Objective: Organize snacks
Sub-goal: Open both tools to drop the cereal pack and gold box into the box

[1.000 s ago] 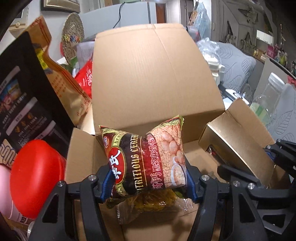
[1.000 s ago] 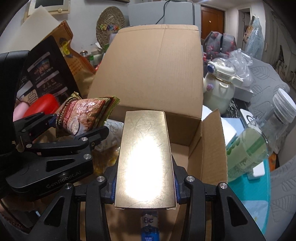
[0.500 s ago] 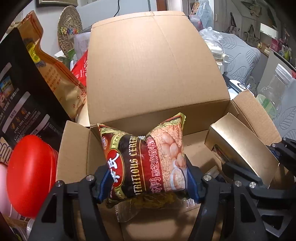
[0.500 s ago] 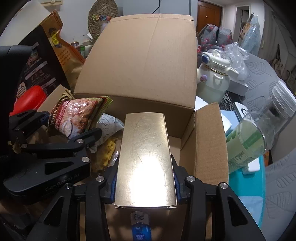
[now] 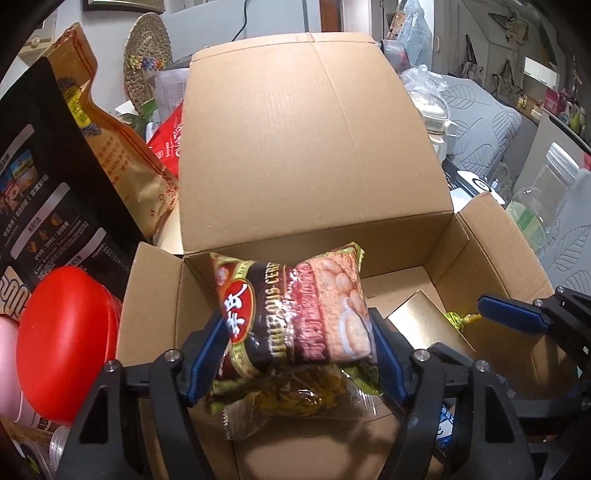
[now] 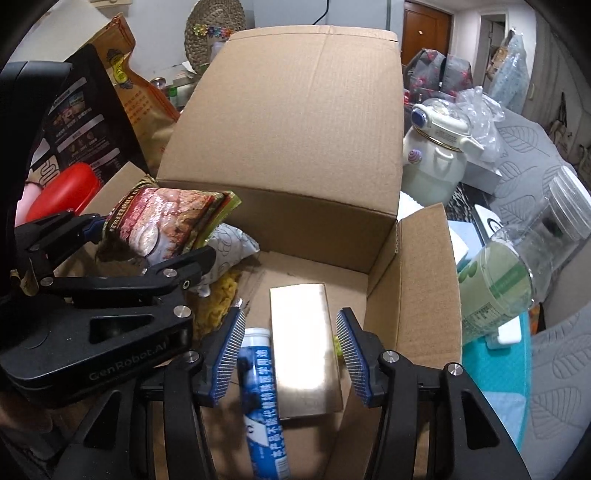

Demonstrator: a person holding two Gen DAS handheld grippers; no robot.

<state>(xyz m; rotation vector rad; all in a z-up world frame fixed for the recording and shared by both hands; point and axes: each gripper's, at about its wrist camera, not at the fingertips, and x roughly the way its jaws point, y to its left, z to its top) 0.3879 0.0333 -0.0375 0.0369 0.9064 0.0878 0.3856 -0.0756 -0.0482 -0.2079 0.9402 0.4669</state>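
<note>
My left wrist view looks steeply down, close over the cardboard box; my right wrist view does likewise from beside it. Both share the box, its raised flap and the gold carton.

A woven straw disc with coloured beads hangs on the wall at the upper centre-left of the right wrist view. At upper right, a brown door stands shut. A cream jug with a blue knob stands at right of centre, crumpled clear plastic just behind it. Grey leaf-patterned fabric fills the right edge. A turquoise table shows at lower right.
</note>
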